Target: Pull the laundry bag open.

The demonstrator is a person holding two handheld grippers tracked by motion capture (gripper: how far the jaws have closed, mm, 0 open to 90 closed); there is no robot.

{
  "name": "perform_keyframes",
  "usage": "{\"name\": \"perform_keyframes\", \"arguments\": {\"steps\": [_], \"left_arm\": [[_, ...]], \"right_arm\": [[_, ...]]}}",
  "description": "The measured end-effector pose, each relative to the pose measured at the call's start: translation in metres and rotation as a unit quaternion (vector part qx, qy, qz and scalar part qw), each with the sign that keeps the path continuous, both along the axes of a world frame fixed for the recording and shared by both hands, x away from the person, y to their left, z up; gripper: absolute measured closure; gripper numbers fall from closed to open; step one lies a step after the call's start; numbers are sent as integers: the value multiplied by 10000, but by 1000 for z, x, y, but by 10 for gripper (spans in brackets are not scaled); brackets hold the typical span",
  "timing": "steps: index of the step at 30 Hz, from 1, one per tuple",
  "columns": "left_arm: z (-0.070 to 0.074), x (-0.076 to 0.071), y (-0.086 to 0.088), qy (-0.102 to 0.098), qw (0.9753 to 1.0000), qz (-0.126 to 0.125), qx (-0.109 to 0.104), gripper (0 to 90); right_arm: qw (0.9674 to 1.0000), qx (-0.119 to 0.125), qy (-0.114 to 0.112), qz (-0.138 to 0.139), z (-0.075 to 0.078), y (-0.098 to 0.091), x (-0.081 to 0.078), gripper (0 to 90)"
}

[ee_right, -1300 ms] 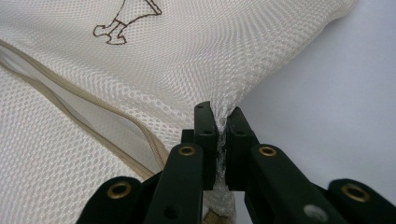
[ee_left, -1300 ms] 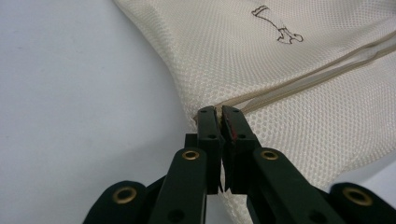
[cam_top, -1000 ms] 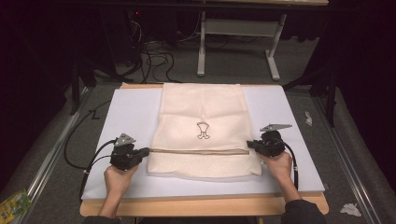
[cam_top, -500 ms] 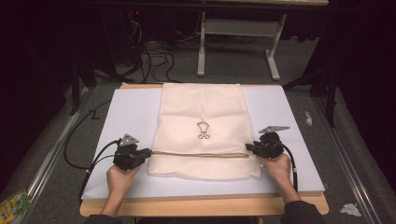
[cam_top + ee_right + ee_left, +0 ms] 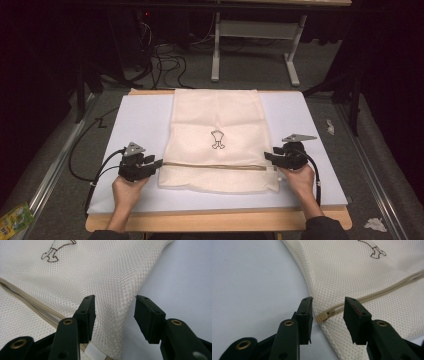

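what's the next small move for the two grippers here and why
Probably draw both back from the cream mesh laundry bag. The left gripper and right gripper have just been opening; their jaws stand apart, gripping nothing, and the beige zipper looks closed.

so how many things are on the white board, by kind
mesh laundry bag: 1
hand-held tools: 2, the left tool and the right tool, both with jaws open, one at each end of the bag's zipper
total: 3
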State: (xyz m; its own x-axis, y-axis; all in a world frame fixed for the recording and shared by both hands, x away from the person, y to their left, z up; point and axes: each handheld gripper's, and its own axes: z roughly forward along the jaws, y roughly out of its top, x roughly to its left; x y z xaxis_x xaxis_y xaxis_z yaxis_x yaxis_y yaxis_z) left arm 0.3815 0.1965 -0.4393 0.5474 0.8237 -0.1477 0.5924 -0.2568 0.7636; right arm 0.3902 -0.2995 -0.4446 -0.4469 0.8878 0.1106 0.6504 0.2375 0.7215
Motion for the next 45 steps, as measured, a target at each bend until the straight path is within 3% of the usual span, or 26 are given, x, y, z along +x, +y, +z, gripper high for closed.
{"name": "perform_keyframes", "arguments": {"steps": [11, 21, 36, 45], "left_arm": [[10, -5, 14, -425, 9987, 119, -246, 565], [12, -6, 32, -564, 9969, 406, -377, 542], [6, -4, 52, -612, 9941, 737, -513, 545], [1, 0, 56, -637, 9928, 908, -445, 544]], "right_arm": [[9979, 249, -581, -102, 16, -14, -15, 627], [9943, 570, -774, -459, 23, -44, -27, 626], [9912, 651, -801, -823, 16, -75, -39, 675], [9885, 728, -774, -1077, 7, -90, -40, 678]]}}
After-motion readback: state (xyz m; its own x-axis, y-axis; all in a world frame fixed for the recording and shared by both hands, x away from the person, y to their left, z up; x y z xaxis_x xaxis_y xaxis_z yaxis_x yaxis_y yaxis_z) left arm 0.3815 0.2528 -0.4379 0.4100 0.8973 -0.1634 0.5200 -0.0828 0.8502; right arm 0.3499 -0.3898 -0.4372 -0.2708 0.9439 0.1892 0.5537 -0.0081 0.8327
